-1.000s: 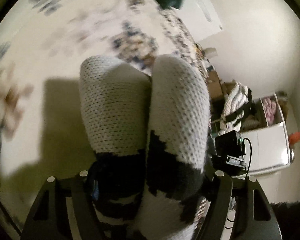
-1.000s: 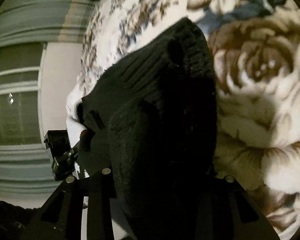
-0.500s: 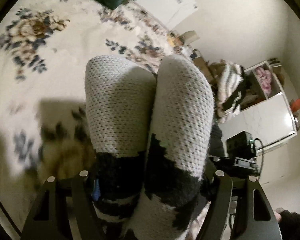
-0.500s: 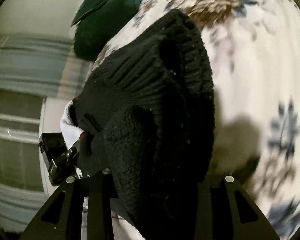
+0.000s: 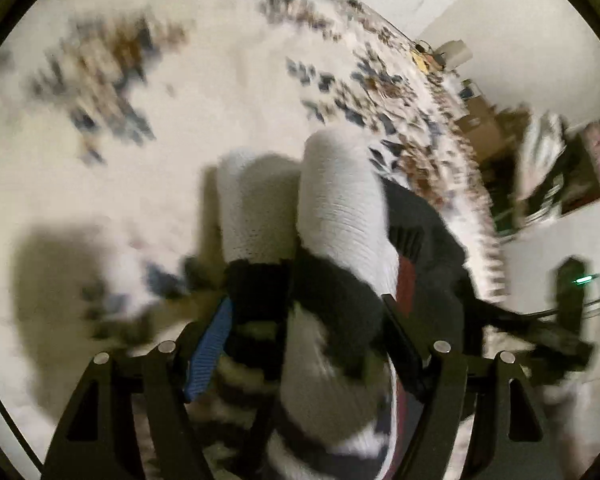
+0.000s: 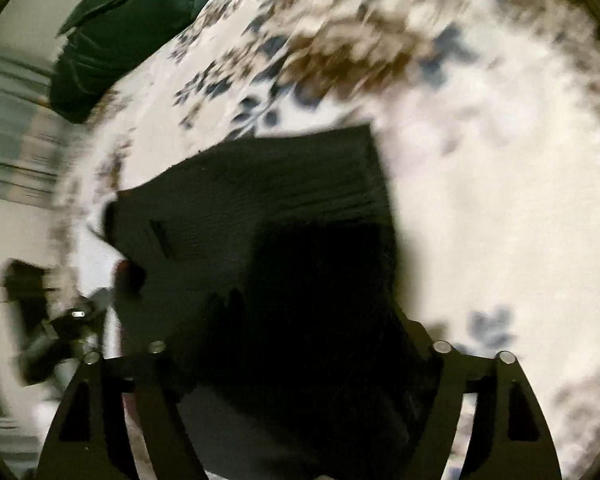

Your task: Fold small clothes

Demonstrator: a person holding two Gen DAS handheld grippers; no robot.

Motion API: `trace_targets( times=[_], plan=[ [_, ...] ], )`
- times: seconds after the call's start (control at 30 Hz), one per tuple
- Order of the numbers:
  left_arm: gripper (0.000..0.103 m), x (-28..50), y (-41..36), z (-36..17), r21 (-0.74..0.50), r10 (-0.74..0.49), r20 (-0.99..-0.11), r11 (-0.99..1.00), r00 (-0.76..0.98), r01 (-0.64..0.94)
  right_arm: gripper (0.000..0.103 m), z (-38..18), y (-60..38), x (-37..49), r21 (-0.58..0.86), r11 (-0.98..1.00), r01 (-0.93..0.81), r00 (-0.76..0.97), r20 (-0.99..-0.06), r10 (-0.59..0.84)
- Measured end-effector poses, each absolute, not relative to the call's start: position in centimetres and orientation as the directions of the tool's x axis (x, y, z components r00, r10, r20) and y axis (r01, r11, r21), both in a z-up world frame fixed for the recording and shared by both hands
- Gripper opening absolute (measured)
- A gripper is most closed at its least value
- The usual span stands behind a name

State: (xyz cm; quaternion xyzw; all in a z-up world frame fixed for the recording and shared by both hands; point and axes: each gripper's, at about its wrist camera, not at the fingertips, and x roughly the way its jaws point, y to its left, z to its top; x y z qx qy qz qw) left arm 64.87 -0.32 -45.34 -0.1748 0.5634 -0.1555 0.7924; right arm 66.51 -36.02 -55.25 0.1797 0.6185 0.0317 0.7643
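While the left gripper (image 5: 300,344) holds the white and black socks (image 5: 332,248) between its fingers, the right gripper (image 6: 296,360) is opening its jaws wide around the black sock end (image 6: 280,216), above the flowered blanket (image 6: 500,200).

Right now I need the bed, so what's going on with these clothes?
A person is folding small clothes on the floral bedspread, one handheld gripper per hand. The left gripper is closed on a white-and-black knit piece. The right gripper is opening its jaws; the black knit garment lies between them, spread on the bedspread. A dark green pillow sits farther back. Both views are blurred.
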Motion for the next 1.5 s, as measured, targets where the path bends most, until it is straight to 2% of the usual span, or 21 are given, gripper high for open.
trace_targets(
  times=[0.03,0.07,0.13,0.2,0.3,0.5,0.87,1.5],
  plan=[
    [0.073,64.5,-0.6,-44.4,-0.405,-0.400,-0.850,0.912,0.344,0.060,0.101,-54.2,-35.9,65.6,0.266,0.947,0.178,0.249,-0.944,0.218],
    [0.076,63.5,-1.0,-43.4,-0.358,-0.356,-0.859,0.932,0.367,0.066,0.103,-53.0,-35.7,64.5,0.207,0.962,0.181,0.272,-0.950,0.153],
    [0.090,61.7,-2.1,-41.6,-0.252,-0.258,-0.881,0.965,0.398,0.068,0.103,-50.5,-35.2,62.2,0.126,0.976,0.180,0.327,-0.943,0.062],
    [0.095,60.0,-3.1,-40.2,-0.157,-0.170,-0.892,0.985,0.418,0.065,0.103,-48.5,-34.5,59.9,0.059,0.980,0.192,0.371,-0.929,-0.017],
    [0.097,57.6,-4.2,-38.9,-0.092,-0.110,-0.901,0.994,0.419,0.063,0.103,-46.4,-33.2,57.4,-0.008,0.976,0.218,0.408,-0.908,-0.099],
    [0.097,54.0,-5.9,-36.5,-0.041,-0.061,-0.899,0.998,0.434,0.055,0.103,-42.4,-32.7,51.0,-0.091,0.970,0.224,0.443,-0.877,-0.184],
    [0.097,47.8,-8.0,-30.0,-0.045,-0.065,-0.883,0.998,0.465,0.055,0.103,-34.8,-31.9,42.9,-0.109,0.968,0.227,0.491,-0.845,-0.210],
    [0.096,33.2,-8.6,-9.6,-0.042,-0.085,-0.805,0.995,0.586,0.088,0.103,-11.2,-28.3,25.3,-0.111,0.972,0.205,0.661,-0.717,-0.221]
  ],
)
